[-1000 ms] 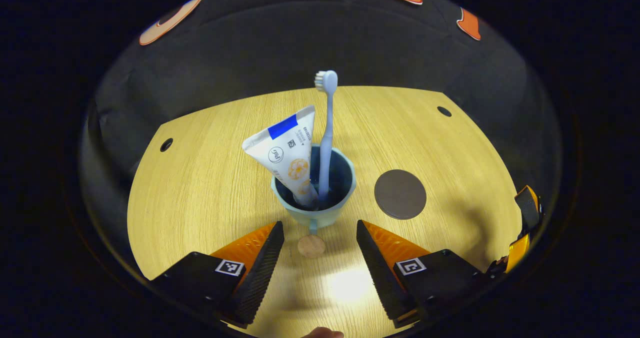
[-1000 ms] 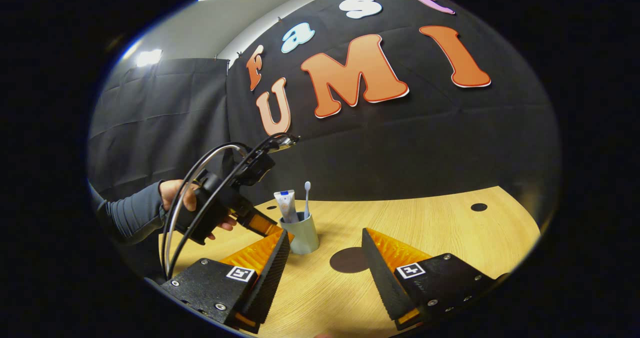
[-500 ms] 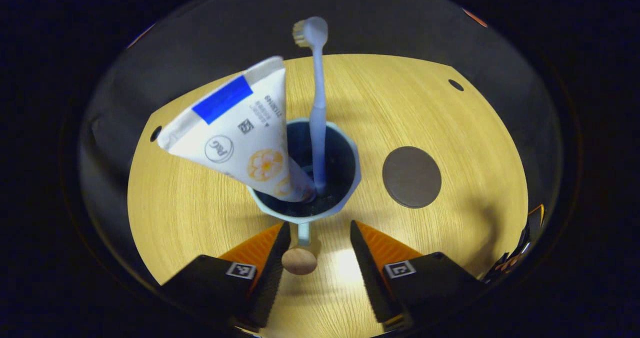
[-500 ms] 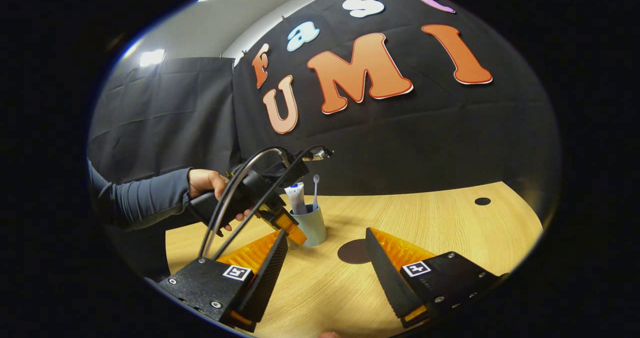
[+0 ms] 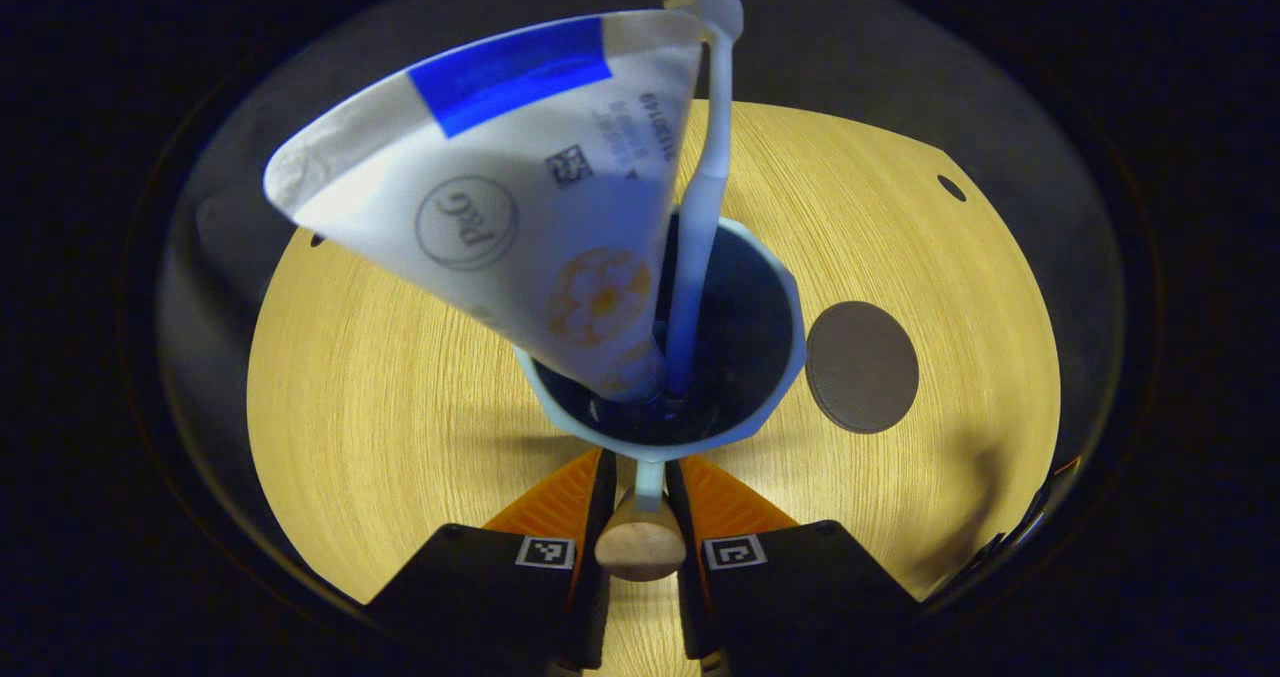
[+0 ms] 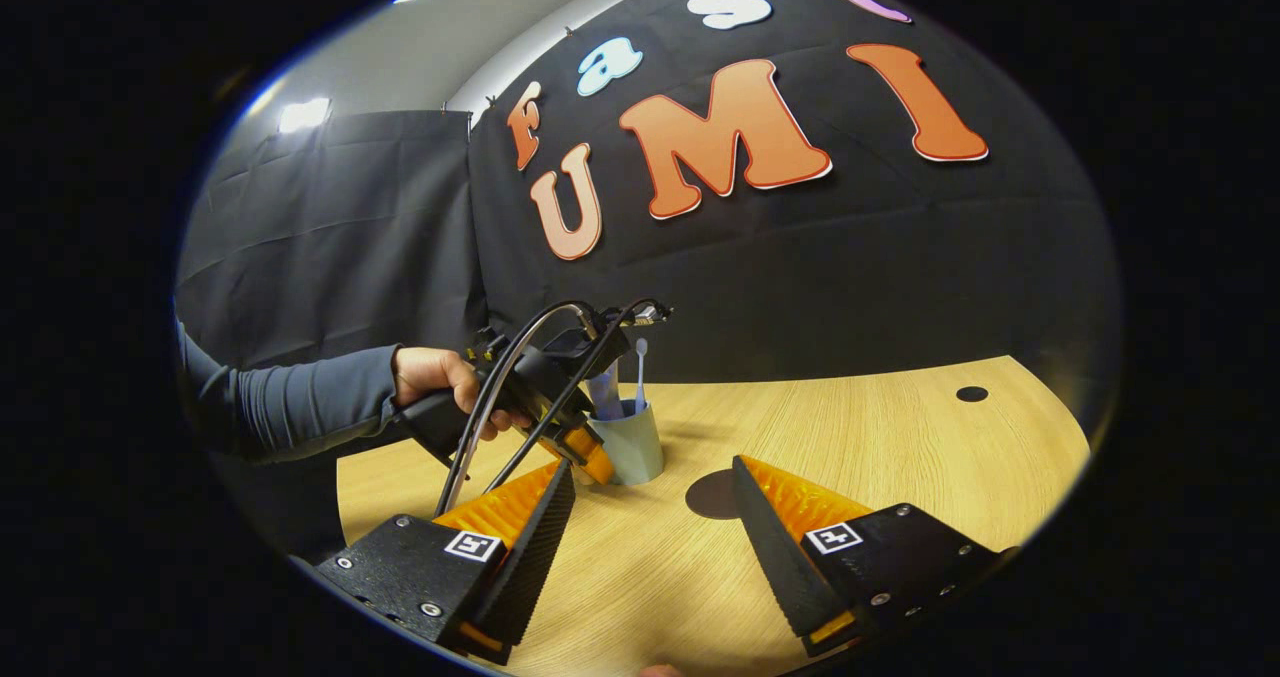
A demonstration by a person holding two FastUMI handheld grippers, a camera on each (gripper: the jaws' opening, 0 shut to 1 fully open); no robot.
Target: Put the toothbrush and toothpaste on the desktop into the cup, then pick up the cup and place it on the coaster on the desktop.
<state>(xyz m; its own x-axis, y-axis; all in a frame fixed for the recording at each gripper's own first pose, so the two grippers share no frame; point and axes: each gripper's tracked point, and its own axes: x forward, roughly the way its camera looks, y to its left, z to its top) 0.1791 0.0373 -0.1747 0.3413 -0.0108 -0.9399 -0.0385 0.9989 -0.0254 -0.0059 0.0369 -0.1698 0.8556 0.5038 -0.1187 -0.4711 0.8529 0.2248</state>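
Observation:
A pale blue cup stands on the wooden desktop with a white toothpaste tube and a light blue toothbrush upright in it. My left gripper is shut on the cup's handle, which ends in a round wooden knob. A dark round coaster lies just right of the cup. In the right gripper view the cup stands behind the left gripper, and the coaster lies beside it. My right gripper hangs open above the desk, nothing between its fingers.
A hand in a dark grey sleeve holds the left gripper, with black cables looping over it. Small dark holes mark the desktop near its far edge. The booth's black cloth wall rises behind the desk.
My left gripper moved in on the cup and closed its fingers on the handle. The cup, tube and brush now loom larger. The right gripper barely shifted.

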